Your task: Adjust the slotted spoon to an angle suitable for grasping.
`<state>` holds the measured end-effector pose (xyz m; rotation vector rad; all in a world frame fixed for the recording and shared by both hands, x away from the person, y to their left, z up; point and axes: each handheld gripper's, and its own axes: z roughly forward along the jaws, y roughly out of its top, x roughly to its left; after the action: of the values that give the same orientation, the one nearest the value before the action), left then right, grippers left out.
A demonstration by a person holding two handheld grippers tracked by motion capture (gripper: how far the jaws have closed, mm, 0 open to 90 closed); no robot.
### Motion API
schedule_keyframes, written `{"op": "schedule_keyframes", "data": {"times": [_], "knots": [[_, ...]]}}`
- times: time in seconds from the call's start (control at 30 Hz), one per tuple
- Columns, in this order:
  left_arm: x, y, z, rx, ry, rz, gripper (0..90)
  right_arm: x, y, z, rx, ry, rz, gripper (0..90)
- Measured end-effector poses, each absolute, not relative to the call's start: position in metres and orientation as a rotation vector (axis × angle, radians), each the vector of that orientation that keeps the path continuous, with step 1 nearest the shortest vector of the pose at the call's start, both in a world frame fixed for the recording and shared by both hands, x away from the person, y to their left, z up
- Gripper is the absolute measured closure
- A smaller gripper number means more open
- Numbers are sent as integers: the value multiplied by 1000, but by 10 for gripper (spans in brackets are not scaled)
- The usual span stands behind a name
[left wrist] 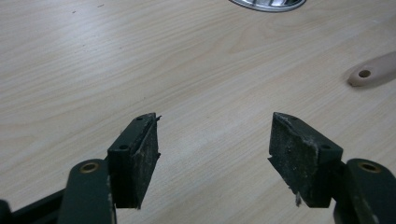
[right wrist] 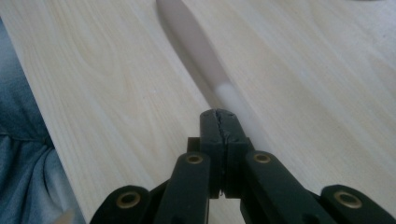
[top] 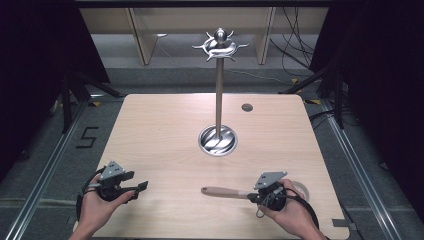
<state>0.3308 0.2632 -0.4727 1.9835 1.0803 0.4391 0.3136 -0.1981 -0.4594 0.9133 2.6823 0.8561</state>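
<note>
High view: the left gripper [top: 141,186] hovers over the worktop [top: 165,130]; the right gripper [top: 252,196] meets a spatula [top: 223,191] lying near the front edge.

Left gripper view: fingers [left wrist: 134,156] spread wide, holding nothing.

Right gripper view: fingers [right wrist: 219,128] pressed together beside the spatula [right wrist: 196,42].
</note>
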Motion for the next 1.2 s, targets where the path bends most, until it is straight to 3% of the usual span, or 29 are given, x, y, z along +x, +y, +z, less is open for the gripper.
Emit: {"op": "schedule_keyframes", "data": {"times": [0.4,0.87,1.2], "knots": [[334,254,-473,2012,1073,421,320,315,-202,-462,899,2737,865,900],[323,262,-471,2003,1080,430,321,322,-178,-464,831,2794,800,900],[323,262,-469,2007,1067,441,320,335,-124,-468,751,2894,679,900]]}}
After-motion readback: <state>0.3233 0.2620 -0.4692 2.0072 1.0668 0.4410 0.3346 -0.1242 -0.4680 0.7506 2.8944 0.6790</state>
